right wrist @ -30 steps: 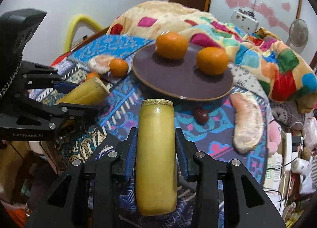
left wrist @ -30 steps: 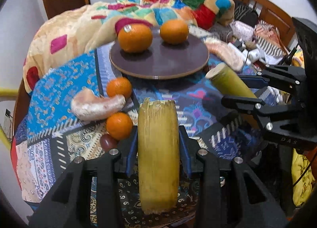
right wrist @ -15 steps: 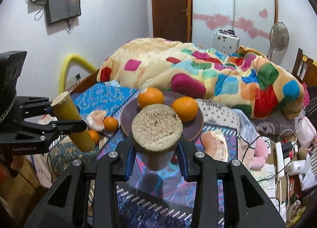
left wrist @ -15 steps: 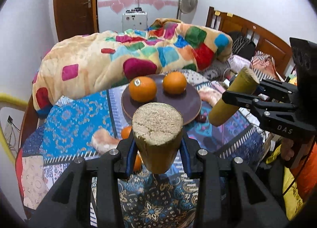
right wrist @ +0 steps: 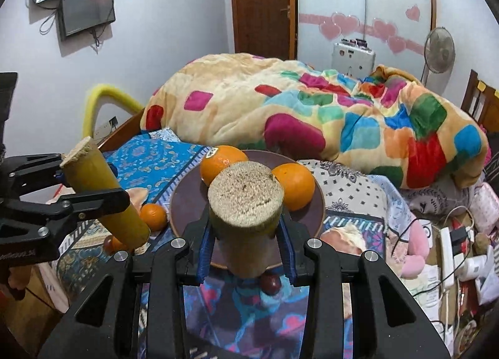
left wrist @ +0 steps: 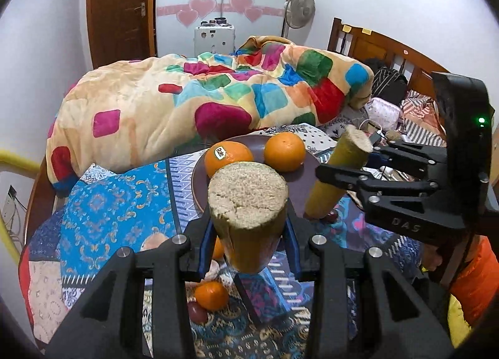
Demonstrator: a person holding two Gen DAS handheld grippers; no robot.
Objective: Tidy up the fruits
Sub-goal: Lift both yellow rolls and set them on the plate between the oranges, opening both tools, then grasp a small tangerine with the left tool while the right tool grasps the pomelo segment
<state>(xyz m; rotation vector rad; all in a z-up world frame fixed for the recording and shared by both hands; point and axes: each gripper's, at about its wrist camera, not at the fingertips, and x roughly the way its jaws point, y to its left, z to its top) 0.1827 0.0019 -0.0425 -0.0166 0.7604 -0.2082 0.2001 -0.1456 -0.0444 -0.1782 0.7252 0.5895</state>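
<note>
Both wrist views face bedward – sharing the plate (left wrist: 199,178) (right wrist: 177,203) (close).

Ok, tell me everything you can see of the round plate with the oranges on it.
The plate is a round, flat, dark brown-purple dish with a thin paler rim, matte, possibly wood. It rests level on the patterned bedspread just in front of the heaped quilt. Two oranges sit side by side at its far edge, the left one stickered. The rest of its top is bare. Its near part is hidden behind the cane piece in the right gripper.
</note>
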